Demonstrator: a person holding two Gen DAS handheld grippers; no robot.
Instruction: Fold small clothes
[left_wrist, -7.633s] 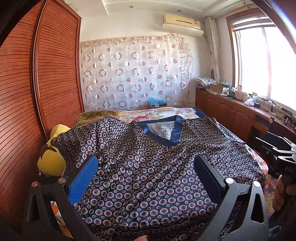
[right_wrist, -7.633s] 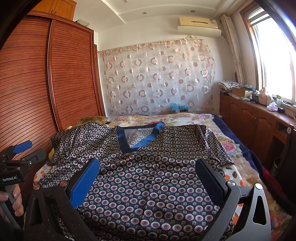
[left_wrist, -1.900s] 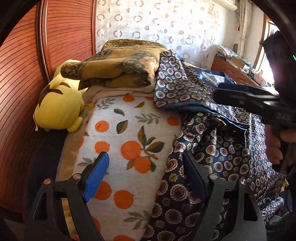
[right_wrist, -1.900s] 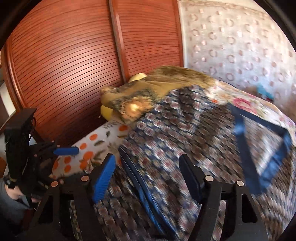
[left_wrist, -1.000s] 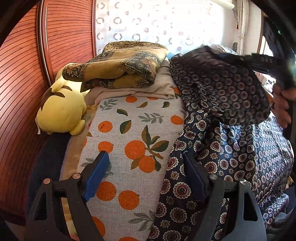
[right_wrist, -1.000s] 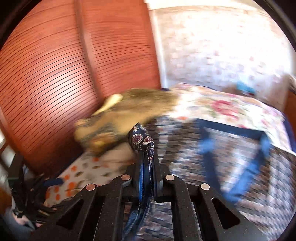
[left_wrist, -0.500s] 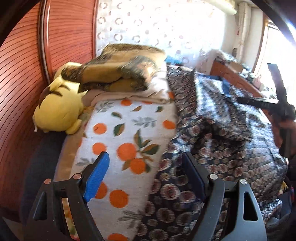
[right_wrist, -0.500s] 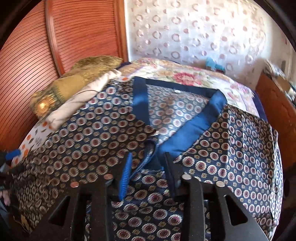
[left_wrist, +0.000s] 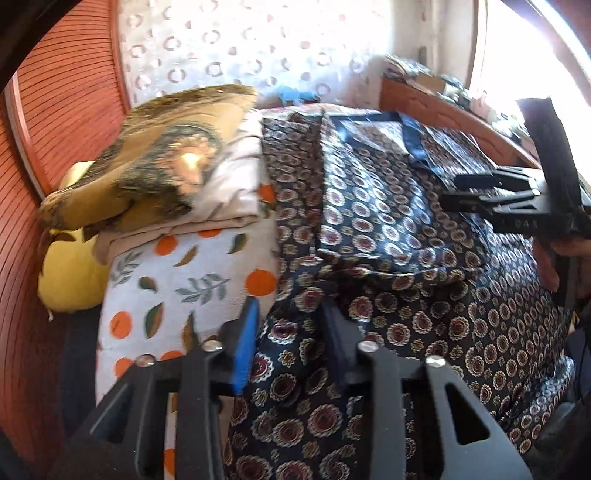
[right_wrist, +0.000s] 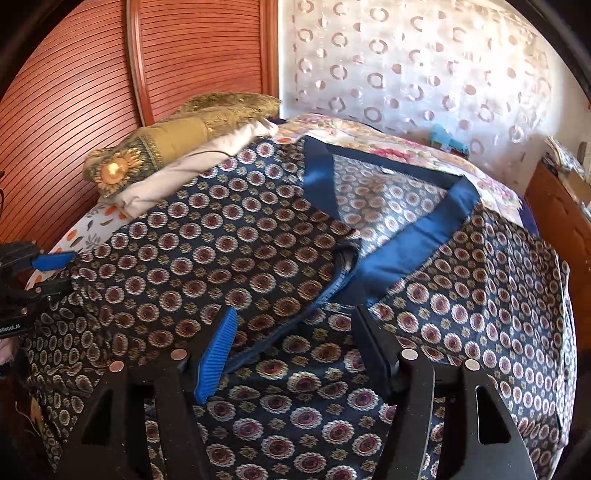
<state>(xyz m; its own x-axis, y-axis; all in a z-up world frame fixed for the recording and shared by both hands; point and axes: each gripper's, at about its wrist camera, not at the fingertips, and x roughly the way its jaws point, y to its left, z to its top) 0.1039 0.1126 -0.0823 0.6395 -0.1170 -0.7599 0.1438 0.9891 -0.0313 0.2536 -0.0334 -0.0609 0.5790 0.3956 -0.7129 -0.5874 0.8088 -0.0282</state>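
Note:
A navy patterned top (right_wrist: 229, 251) with a blue V-neck band (right_wrist: 410, 240) lies spread on the bed; its left sleeve is folded inward across the chest. It also shows in the left wrist view (left_wrist: 388, 229). My left gripper (left_wrist: 290, 334) is partly closed around the top's left side edge, the cloth between its fingers. My right gripper (right_wrist: 291, 332) is open just above the folded sleeve's edge, holding nothing. It shows in the left wrist view (left_wrist: 491, 195) at the right.
An orange-print sheet (left_wrist: 192, 273) covers the bed's left side. Folded gold and cream bedding (left_wrist: 159, 162) and a yellow plush toy (left_wrist: 70, 280) lie at the far left by the wooden wardrobe (right_wrist: 110, 74). A wooden cabinet (right_wrist: 557, 221) stands at the right.
The right gripper let go of the sleeve after laying it across the chest and has opened wider. The left gripper's fingers have narrowed around the top's left edge.

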